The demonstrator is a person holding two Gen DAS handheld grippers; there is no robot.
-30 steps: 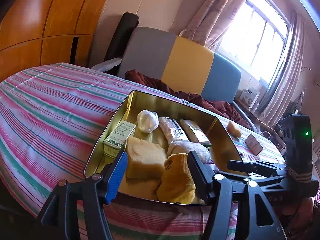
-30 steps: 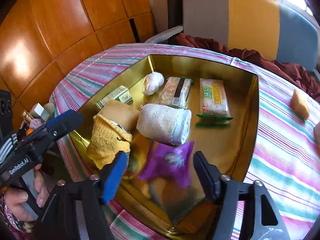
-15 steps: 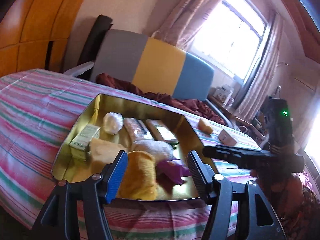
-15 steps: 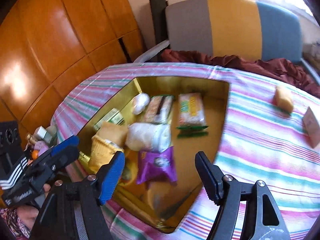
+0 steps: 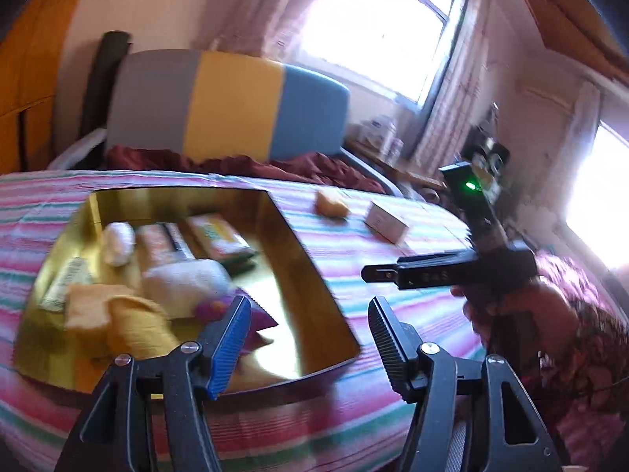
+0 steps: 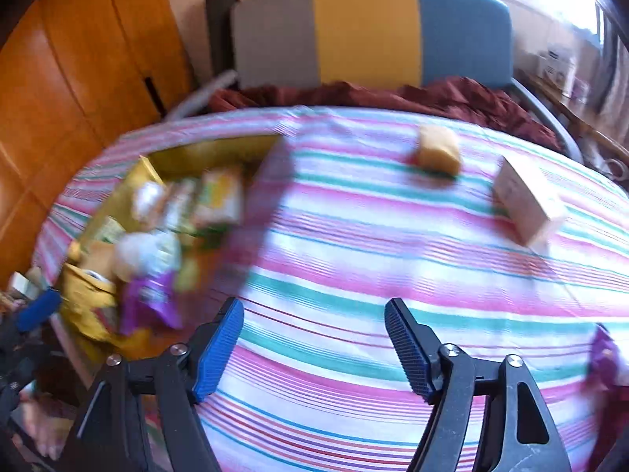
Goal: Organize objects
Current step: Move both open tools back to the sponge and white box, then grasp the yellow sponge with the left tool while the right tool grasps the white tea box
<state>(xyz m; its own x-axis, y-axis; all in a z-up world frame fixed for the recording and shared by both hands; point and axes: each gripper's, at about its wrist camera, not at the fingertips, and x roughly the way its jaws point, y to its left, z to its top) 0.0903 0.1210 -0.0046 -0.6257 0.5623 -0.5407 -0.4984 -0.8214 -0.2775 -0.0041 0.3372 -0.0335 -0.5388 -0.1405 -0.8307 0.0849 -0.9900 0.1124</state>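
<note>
A gold tin tray (image 5: 314, 275) on the striped tablecloth holds several items: a purple packet (image 5: 255, 320), a yellow cloth (image 5: 137, 326), a white roll (image 5: 184, 281) and snack packs. It also shows blurred in the right wrist view (image 6: 153, 173). A yellow sponge (image 6: 438, 151) and a small white box (image 6: 525, 202) lie on the cloth to the right of the tray. My left gripper (image 5: 310, 338) is open and empty at the tray's near right corner. My right gripper (image 6: 314, 342) is open and empty over bare cloth, seen from the left wrist view (image 5: 416, 273).
A grey, yellow and blue chair back (image 6: 369, 35) with a dark red cloth (image 6: 393, 94) stands behind the table. Wooden panels (image 6: 78, 59) are at the left. Another purple packet (image 6: 607, 358) sits at the right edge. Windows (image 5: 377, 27) are at the back right.
Both grippers have swung to the right, away from the tray. The purple packet now lies in the tray. The right gripper now looks at the sponge and the white box.
</note>
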